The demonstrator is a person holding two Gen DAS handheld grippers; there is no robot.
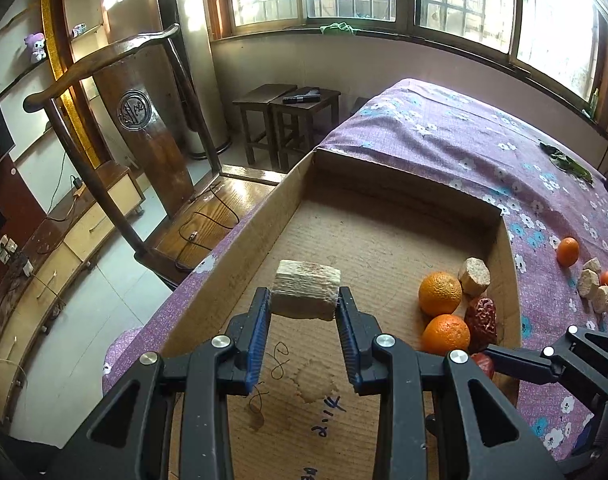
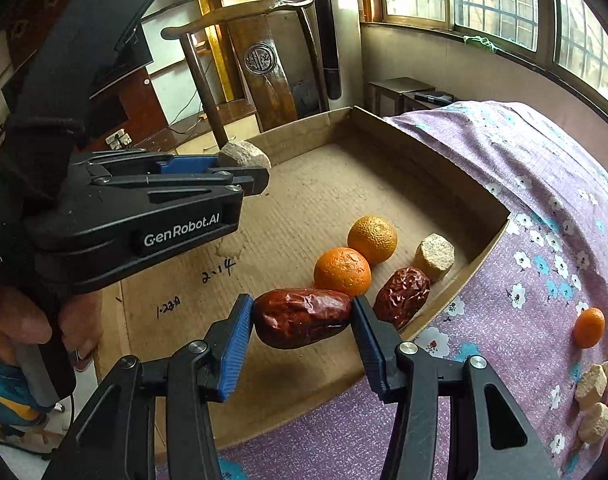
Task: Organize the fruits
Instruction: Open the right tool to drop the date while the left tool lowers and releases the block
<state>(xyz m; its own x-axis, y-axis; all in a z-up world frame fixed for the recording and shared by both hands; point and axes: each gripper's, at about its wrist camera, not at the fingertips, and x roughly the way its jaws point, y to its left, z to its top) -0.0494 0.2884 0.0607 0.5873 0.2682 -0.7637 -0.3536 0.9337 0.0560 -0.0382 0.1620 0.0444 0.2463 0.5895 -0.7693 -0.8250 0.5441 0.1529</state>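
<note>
Left gripper [image 1: 304, 300]: the blue pads are closed on a pale, fibrous cut block [image 1: 306, 294], one pad against each end, the jaws only narrowly apart. The block hangs clear above the floor of the cardboard tray [image 1: 344, 224], over its bare left half.

Right gripper [image 2: 301, 314]: the jaws stand moderately apart and clamp a wrinkled red date [image 2: 301, 318] lengthwise — also held clear of the tray floor, near its front edge.

Inside the tray, grouped against the right wall: two oranges [image 2: 356, 256], a second date [image 2: 402, 294] and another pale cut piece [image 2: 434, 256]. Outside on the flowered purple cloth [image 2: 524, 220], well apart from the tray: a small orange [image 2: 588, 327] and several pale pieces [image 2: 594, 400], not yet collected.

Judgement: the step in hand is delivery — both items are carried over the tray, neither set down. The next move calls for lowering each to the floor beside its like before the jaws part, since the date could roll into the oranges if dropped.
</note>
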